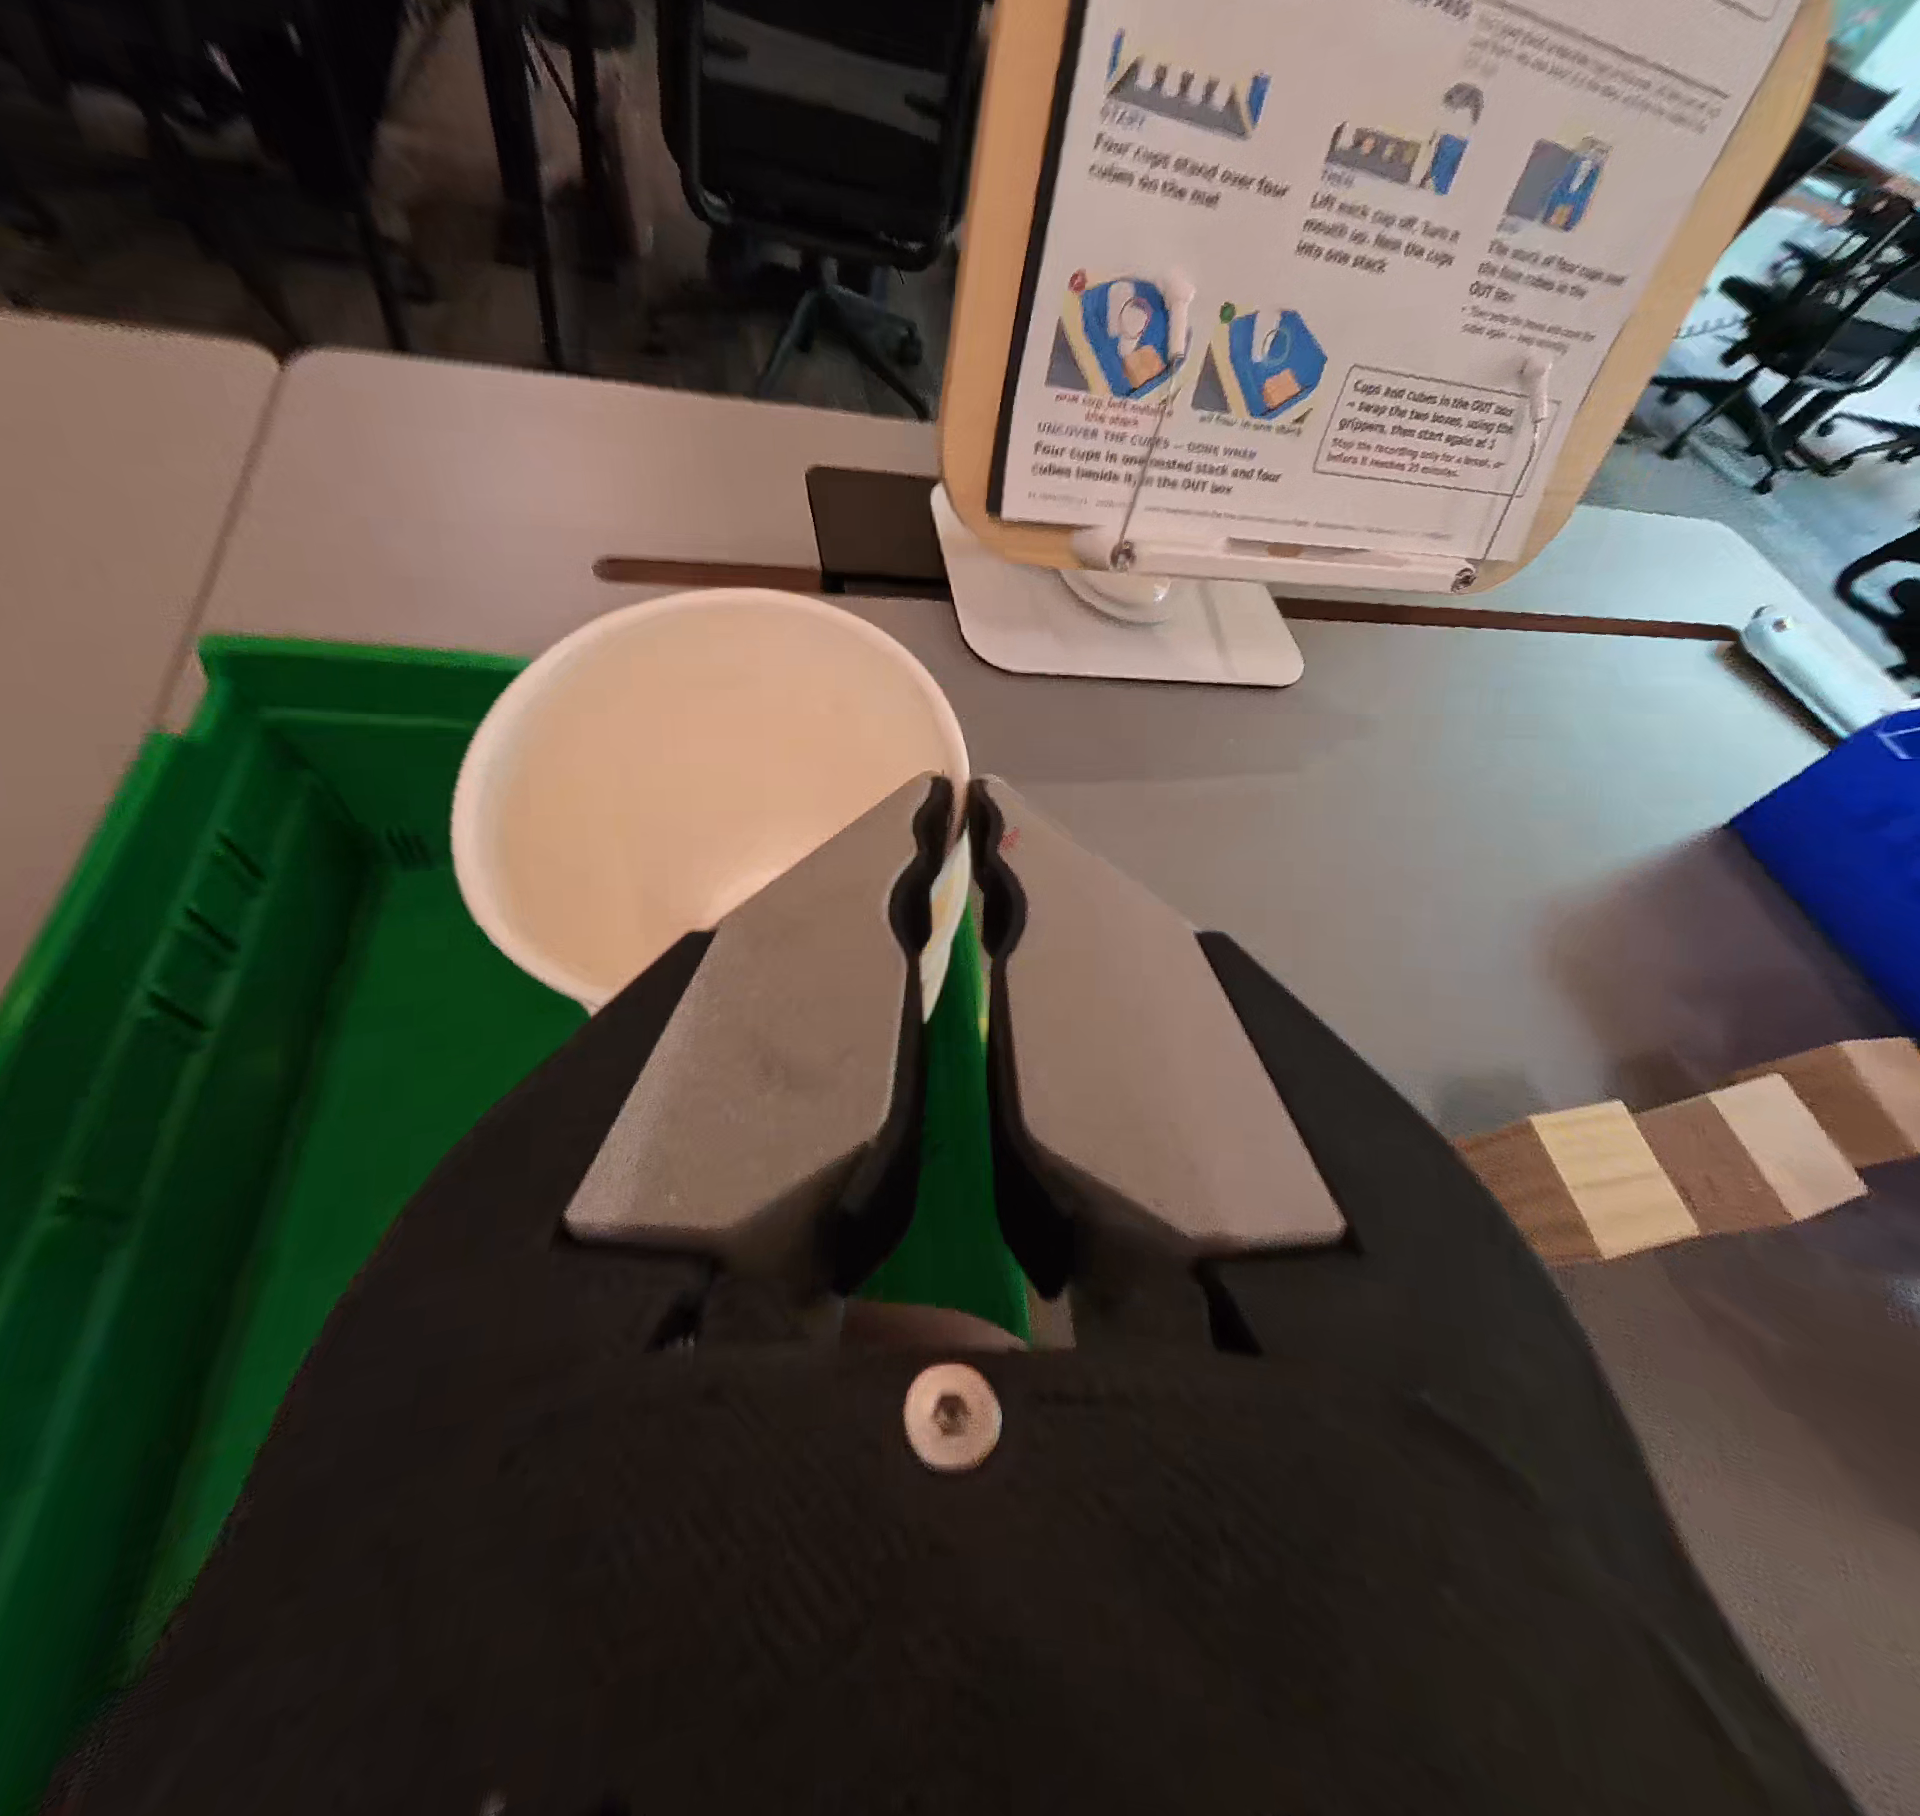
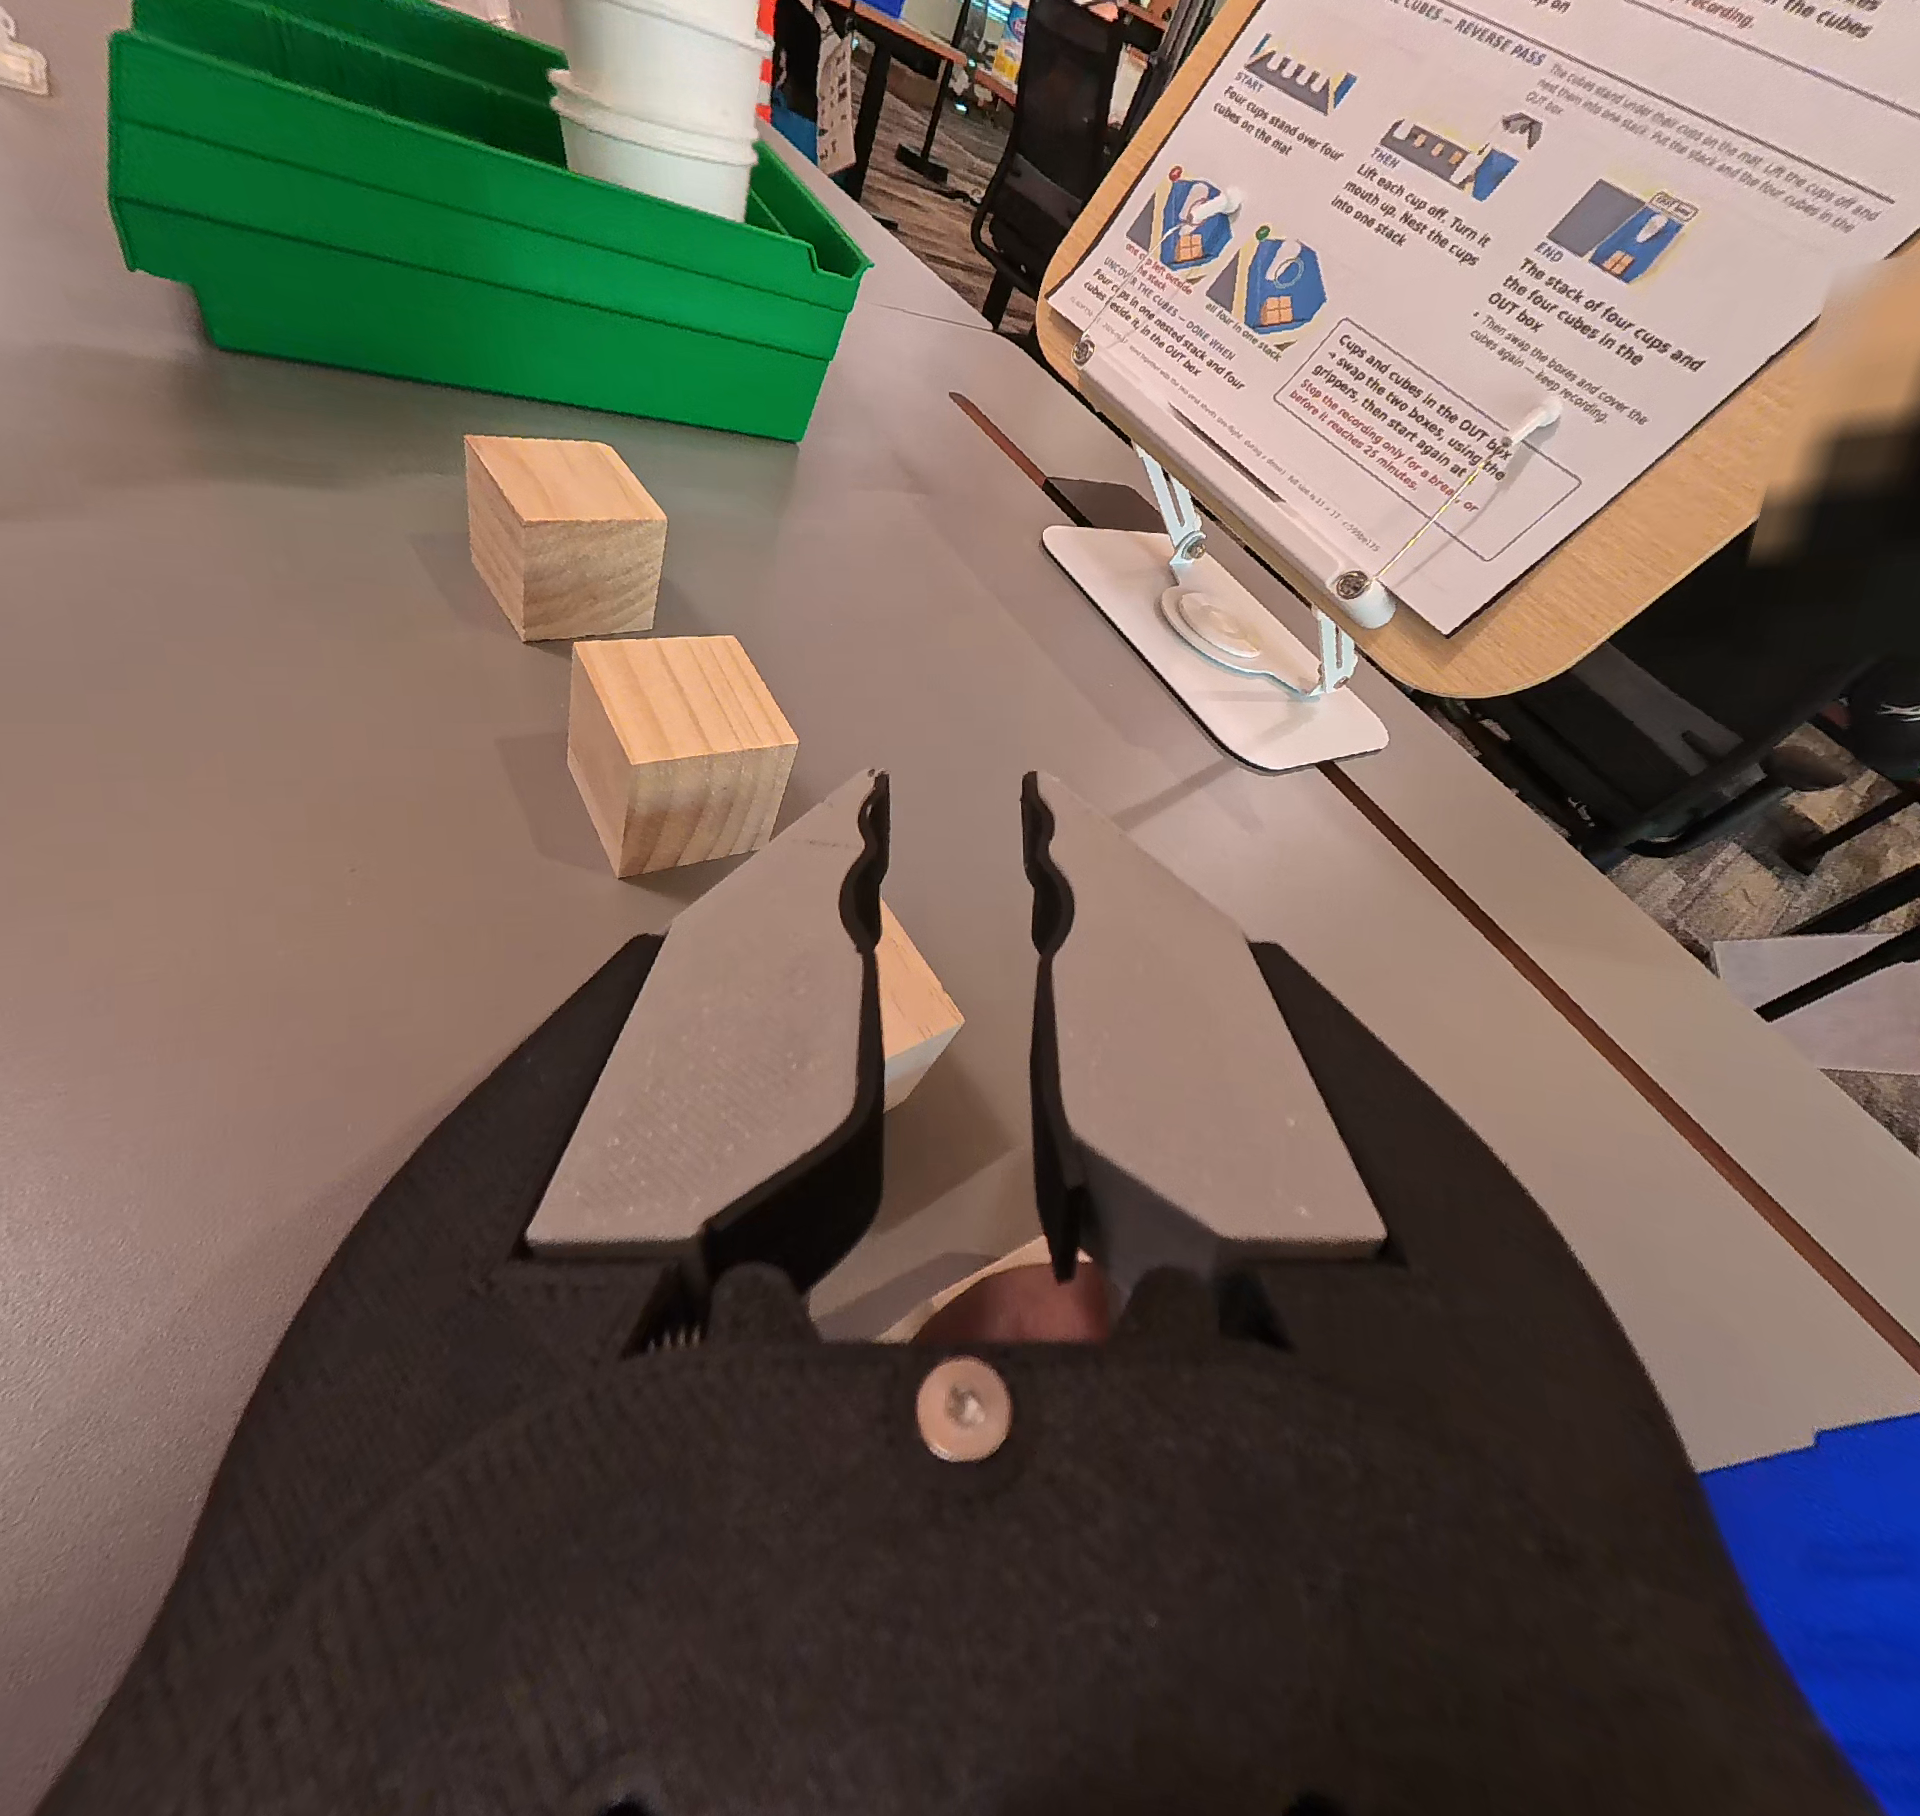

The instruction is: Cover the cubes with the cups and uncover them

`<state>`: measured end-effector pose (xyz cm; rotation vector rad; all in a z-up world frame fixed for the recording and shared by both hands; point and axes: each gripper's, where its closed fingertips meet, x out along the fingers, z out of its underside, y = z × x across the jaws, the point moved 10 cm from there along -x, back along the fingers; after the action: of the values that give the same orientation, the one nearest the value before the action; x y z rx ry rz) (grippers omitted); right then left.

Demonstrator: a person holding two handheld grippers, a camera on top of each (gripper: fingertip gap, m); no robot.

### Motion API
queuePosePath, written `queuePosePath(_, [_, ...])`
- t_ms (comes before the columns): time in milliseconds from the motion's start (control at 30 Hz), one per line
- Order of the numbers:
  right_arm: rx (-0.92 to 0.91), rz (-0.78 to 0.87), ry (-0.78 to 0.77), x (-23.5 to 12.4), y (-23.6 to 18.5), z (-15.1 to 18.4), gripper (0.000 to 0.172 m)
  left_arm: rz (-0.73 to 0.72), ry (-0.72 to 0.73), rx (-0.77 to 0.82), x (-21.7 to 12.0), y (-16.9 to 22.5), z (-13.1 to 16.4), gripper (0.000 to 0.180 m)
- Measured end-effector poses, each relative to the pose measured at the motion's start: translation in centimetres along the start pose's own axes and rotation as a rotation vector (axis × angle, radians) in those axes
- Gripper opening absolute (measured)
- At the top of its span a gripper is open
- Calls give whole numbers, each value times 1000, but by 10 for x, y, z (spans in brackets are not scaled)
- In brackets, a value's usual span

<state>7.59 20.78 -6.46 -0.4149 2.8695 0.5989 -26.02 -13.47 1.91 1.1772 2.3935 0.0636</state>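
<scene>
In the left wrist view my left gripper is shut on the wall of a white paper cup. The cup is mouth up over the green bin, with one finger inside the rim and one outside. In the right wrist view the cup shows as the top of a nested stack of white cups in the green bin. My right gripper is open and holds nothing, low over the grey table. Two wooden cubes stand on the table ahead to the left. A third cube lies under my left finger, untouched.
A tilted instruction board on a white stand is ahead to the right and shows in the left wrist view too. A blue bin is at the near right. A striped wooden piece lies right of my left gripper.
</scene>
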Motion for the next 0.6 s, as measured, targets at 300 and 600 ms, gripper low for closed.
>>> queuePosePath(300, [25, -41, -8, 6, -4, 3, 24, 61, 288, 229, -53, 80, -62, 2])
queuePosePath(600, [377, -517, 119, 16, -39, -14, 51, 637, 689, 296, -75, 231, 14, 2])
